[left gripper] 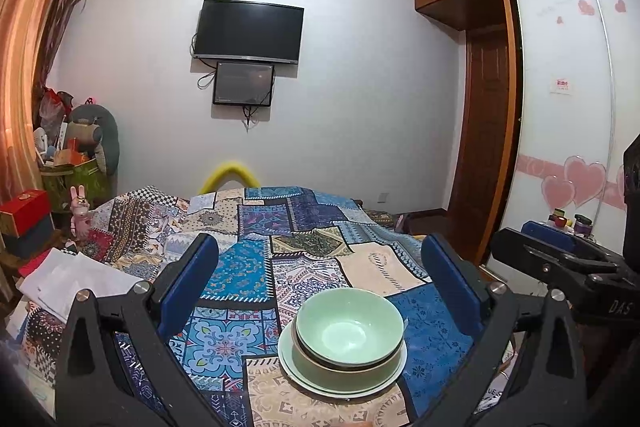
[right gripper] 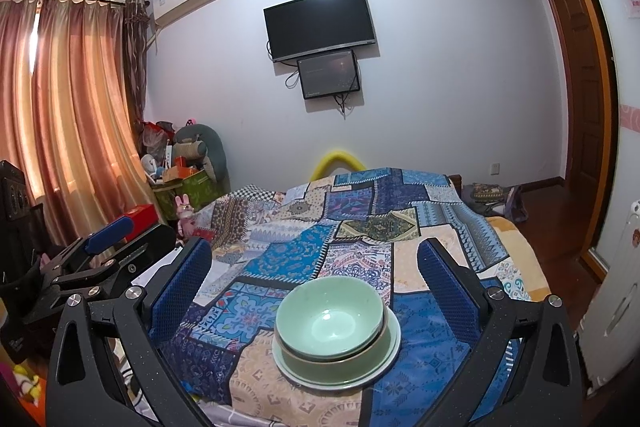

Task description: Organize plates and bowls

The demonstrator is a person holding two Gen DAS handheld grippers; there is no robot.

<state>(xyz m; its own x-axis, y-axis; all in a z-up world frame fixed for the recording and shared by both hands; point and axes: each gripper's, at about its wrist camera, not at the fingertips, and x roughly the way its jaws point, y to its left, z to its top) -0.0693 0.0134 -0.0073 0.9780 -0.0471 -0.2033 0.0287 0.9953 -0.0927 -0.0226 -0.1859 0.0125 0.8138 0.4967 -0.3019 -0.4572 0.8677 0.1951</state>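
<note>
Bedroom w/ a wall TV [left gripper: 248,31] in the upper centre of both views; the work surface is a bed under a patchwork spread [left gripper: 280,251], no tabletop.

The stack sits in the lower centre of both frames: a pale green plate [left gripper: 296,373] at the bottom, a wider green bowl [left gripper: 344,373] w/ a dark rim on it, and a light green bowl [left gripper: 350,323] nested on top, upright and roughly concentric. Looks already stacked, so the task seems near done, or the whole pile is what gets moved next.

Left claw [left gripper: 318,271]: blue pads wide apart, empty. In its view the stack lies below and slightly right of the midline, between the two fingers but closer to the right pad, not touching either.

Right claw [right gripper: 314,273]: also wide open, holding nothing. Stack lies below it, about centred or a touch right, clear of both pads.

Each claw shows at the edge of the other's view: the right one at the right edge of the left view, the left one at the left edge of the right view, so they flank the stack side by side. Neither is clearly nearer; the right looks a bit better centred. Round stack, no long axis, so approach angle matters little. Rim grip prob. needs a drop down first.
</note>
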